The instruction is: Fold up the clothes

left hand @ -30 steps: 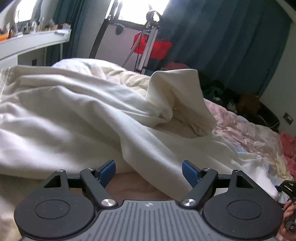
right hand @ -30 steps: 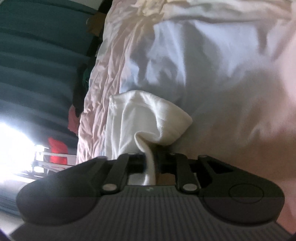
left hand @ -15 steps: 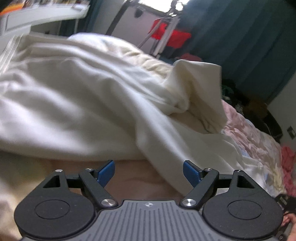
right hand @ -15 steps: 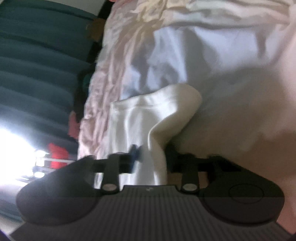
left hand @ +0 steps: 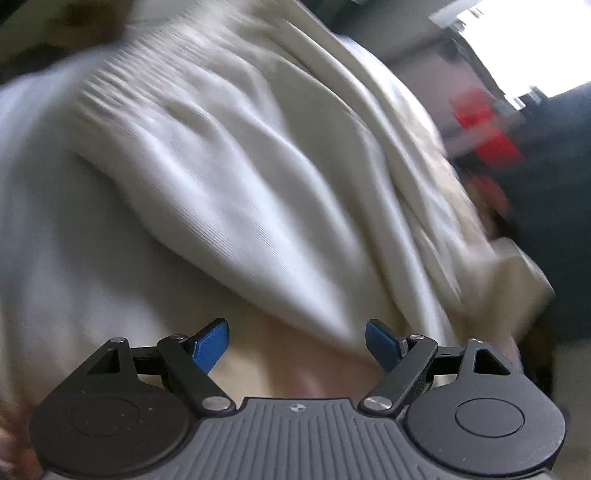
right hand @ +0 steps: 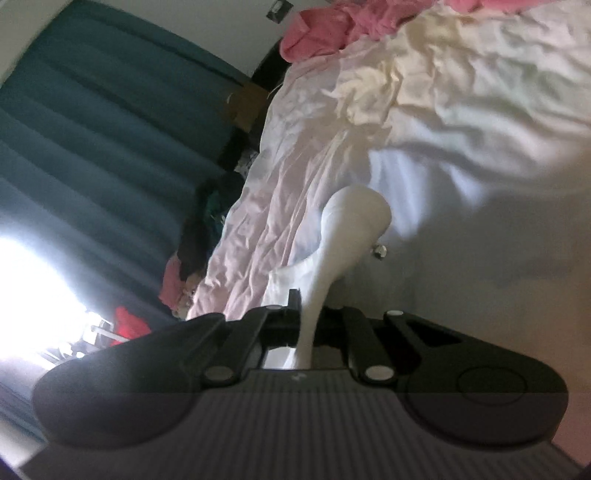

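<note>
Pinching a narrow fold of white cloth (right hand: 354,221), the right hand-held gripper (right hand: 306,314) has its jaws closed on the fabric at lower centre of the right wrist view. From the jaws the cloth rises as a thin stem and widens into a rounded lobe at mid-frame, lifted clear of the bed (right hand: 498,258). A wrinkled pale pink sheet (right hand: 280,206) covers the bed from centre to upper right, with a cream patch toward the top. A pink garment (right hand: 317,33) lies bunched at the top edge. A teal curtain (right hand: 103,147) fills the left half; bright window glare sits at lower left, a red item (right hand: 129,325) just beside it.

In the left wrist view, the left hand-held gripper (left hand: 297,345) is open: its blue pads (left hand: 210,345) stand well apart at lower centre with nothing between them. A cream ribbed garment (left hand: 240,177), blurred by motion, fills most of the frame above the pads and drapes in long folds from upper left to lower right. Its lower edge lies just beyond the fingertips; whether it touches them cannot be told. A red blur (left hand: 484,129) and a bright window occupy the upper right.
</note>
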The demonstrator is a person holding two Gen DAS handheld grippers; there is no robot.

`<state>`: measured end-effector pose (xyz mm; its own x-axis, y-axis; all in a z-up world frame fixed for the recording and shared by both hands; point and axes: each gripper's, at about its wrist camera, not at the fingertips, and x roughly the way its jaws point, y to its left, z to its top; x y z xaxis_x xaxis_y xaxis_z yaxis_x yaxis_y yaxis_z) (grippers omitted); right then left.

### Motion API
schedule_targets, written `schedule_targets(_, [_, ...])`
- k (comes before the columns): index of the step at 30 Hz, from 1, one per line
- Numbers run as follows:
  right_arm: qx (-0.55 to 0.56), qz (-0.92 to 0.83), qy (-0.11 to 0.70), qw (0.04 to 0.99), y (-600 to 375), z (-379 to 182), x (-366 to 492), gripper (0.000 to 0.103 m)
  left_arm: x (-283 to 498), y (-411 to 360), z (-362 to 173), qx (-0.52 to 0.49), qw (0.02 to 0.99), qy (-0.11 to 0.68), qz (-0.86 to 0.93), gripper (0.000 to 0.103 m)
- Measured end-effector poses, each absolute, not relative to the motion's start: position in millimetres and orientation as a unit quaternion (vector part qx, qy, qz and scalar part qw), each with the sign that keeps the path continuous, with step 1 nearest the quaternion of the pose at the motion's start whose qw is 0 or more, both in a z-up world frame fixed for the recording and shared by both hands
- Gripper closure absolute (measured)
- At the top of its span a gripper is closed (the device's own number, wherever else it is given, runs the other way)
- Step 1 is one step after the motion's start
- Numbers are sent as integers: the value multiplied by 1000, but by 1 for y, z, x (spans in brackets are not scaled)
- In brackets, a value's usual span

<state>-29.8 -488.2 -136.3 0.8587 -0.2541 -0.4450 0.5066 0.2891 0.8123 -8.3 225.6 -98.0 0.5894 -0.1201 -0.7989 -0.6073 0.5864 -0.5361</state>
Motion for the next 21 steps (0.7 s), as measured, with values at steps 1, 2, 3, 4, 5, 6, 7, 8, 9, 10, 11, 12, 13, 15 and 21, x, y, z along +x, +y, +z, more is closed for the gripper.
schedule_targets(1, [565,-228,125,783,-493,-142,-27,97,-9,236,-99,-435,775,421,183,20])
schedule_targets(2, [588,-219,135,767,-497,-150,-27,97,-6,246,-104,-454,762,419,195,21])
schedule_targets(3, [602,-218,145,755,-501,-155,-29,97,-4,257,-109,-472,749,416,206,22])
schedule_targets(4, [610,-219,153,746,-505,-160,-30,97,-2,267,-113,-488,737,413,217,22])
schedule_targets(5, [617,-218,157,740,-507,-163,-32,97,4,274,-114,-490,738,406,225,23])
schedule_targets(6, [622,-217,159,735,-509,-166,-33,97,10,281,-116,-492,738,399,232,23])
schedule_targets(7, [631,-212,160,729,-510,-170,-36,97,12,286,-116,-494,740,387,243,23])
schedule_targets(8, [640,-204,158,724,-510,-173,-37,97,15,290,-117,-495,741,375,254,24])
schedule_targets(9, [647,-199,156,719,-511,-177,-38,97,17,295,-117,-497,742,363,265,27])
schedule_targets(10, [655,-195,155,713,-511,-180,-39,96,18,296,-116,-496,742,360,273,30])
schedule_targets(11, [661,-192,155,709,-512,-184,-40,96,19,297,-116,-495,741,356,282,41])
schedule_targets(12, [666,-190,155,705,-513,-187,-40,95,19,298,-115,-494,741,352,289,53])
schedule_targets(13, [668,-191,158,702,-513,-189,-40,95,19,298,-112,-487,747,347,291,59])
schedule_targets(15, [667,-200,165,698,-512,-192,-40,95,16,300,-107,-488,752,335,291,72])
schedule_targets(21, [639,-213,178,717,-510,-187,-35,96,-3,313,-80,-498,765,304,270,81])
